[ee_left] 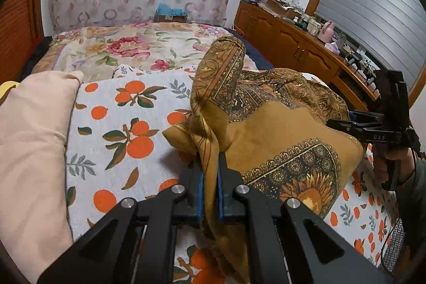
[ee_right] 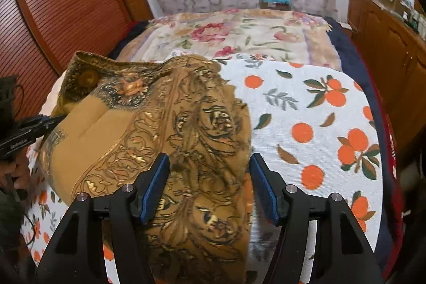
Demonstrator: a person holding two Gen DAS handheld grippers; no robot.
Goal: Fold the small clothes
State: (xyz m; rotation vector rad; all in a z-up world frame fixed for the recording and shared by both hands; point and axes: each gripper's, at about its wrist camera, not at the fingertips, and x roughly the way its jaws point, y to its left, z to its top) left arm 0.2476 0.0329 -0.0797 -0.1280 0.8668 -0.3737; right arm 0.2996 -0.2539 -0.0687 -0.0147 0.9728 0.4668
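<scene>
A mustard-brown cloth with dark ornate print (ee_left: 266, 129) lies bunched on the orange-print bedsheet (ee_left: 119, 129). My left gripper (ee_left: 210, 167) is shut on a gathered fold of it, and the fabric rises in a peak above the blue pads. In the right wrist view the same cloth (ee_right: 186, 124) spreads under my right gripper (ee_right: 210, 177). Its jaws stand wide apart, the pads clear of the fabric. The right gripper (ee_left: 332, 124) also shows at the cloth's right edge, and the left gripper (ee_right: 57, 119) shows pinching the cloth's left edge.
A pale pink folded fabric (ee_left: 32, 137) lies at the left of the sheet. A floral quilt (ee_left: 119, 47) covers the far bed. A cluttered wooden cabinet (ee_left: 293, 44) runs along the right. A slatted wooden door (ee_right: 66, 17) stands at the left. A person's hand (ee_left: 399, 159) holds the right tool.
</scene>
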